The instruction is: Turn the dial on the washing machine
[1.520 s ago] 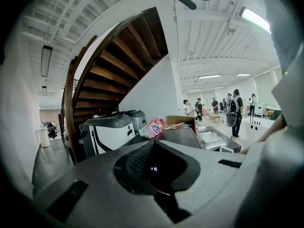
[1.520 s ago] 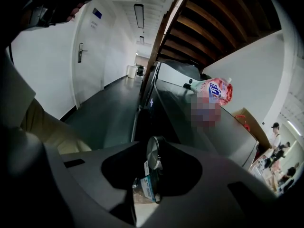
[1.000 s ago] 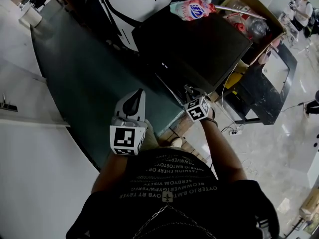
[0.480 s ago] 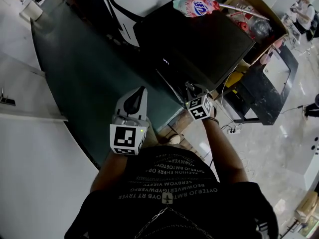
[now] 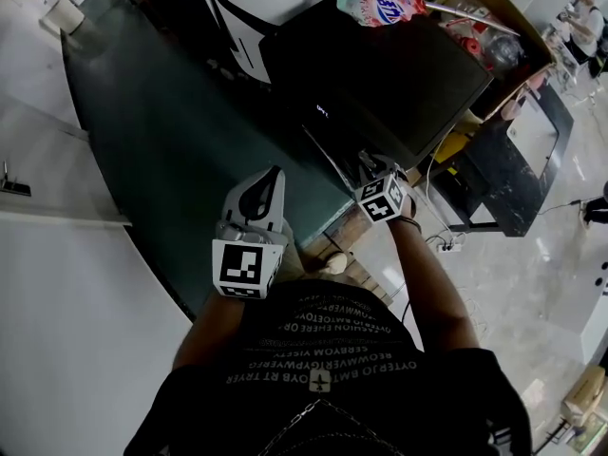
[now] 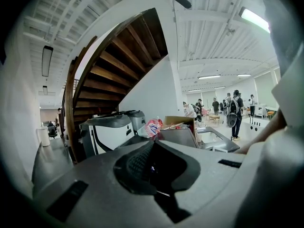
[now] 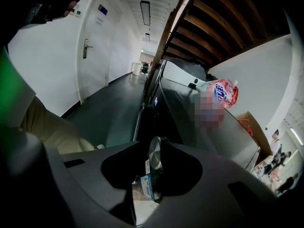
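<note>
My right gripper (image 5: 367, 167) is clamped on the silver dial (image 7: 153, 151) at the near front edge of the dark washing machine (image 5: 389, 74), angled down so I can twist it. My left gripper (image 5: 271, 179) hangs aside, jaws together and empty, out of the way.

Of the dial (image 7: 154, 152) only a silver edge is shown, between the jaws of the right gripper (image 5: 367, 167); the rest is covered by them. In the head view the dial is wholly hidden behind that gripper. The front of the washer (image 5: 380, 74) is seen edge-on there, so its controls cannot be made out. The print on the label (image 7: 147, 183) just under the dial is too small to be read. The white machine (image 5: 261, 3) at the far side is cut off by the top edge. The people (image 6: 233, 109) far right are too small for detail to be told.
</note>
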Motion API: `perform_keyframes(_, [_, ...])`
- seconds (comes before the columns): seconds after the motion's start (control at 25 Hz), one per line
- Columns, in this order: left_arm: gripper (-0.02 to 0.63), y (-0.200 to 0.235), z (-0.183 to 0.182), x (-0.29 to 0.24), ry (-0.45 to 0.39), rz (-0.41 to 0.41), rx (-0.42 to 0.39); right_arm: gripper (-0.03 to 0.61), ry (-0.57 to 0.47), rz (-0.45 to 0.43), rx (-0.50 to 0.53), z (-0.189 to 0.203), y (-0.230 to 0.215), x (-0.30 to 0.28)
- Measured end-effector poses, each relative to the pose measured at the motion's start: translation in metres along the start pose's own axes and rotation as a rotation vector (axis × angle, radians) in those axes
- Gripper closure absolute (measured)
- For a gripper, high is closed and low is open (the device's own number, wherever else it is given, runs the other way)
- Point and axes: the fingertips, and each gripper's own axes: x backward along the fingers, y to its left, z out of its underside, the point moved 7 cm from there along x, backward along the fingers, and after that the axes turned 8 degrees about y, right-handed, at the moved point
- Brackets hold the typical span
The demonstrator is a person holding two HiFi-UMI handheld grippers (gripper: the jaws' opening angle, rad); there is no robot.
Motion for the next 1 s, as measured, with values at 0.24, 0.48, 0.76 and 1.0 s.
perform_keyframes(0.24, [0.607, -0.003, 0.005, 0.006, 0.006, 0.007, -0.007, 0.485, 0.038, -0.007, -0.004, 0.018, 0.005, 0.002])
perform_keyframes(0.48, [0.607, -0.002, 0.009, 0.003, 0.015, 0.009, -0.004, 0.48, -0.005, 0.01, 0.006, 0.01, -0.002, 0.007])
perform_keyframes(0.76, [0.607, 0.002, 0.01, 0.0, 0.014, 0.014, -0.004, 0.485, -0.025, -0.016, 0.043, -0.008, 0.002, 0.002])
perform_keyframes(1.0, [0.607, 0.002, 0.009, -0.005, 0.018, 0.018, 0.001, 0.482, 0.027, -0.05, 0.068, -0.007, 0.009, -0.009])
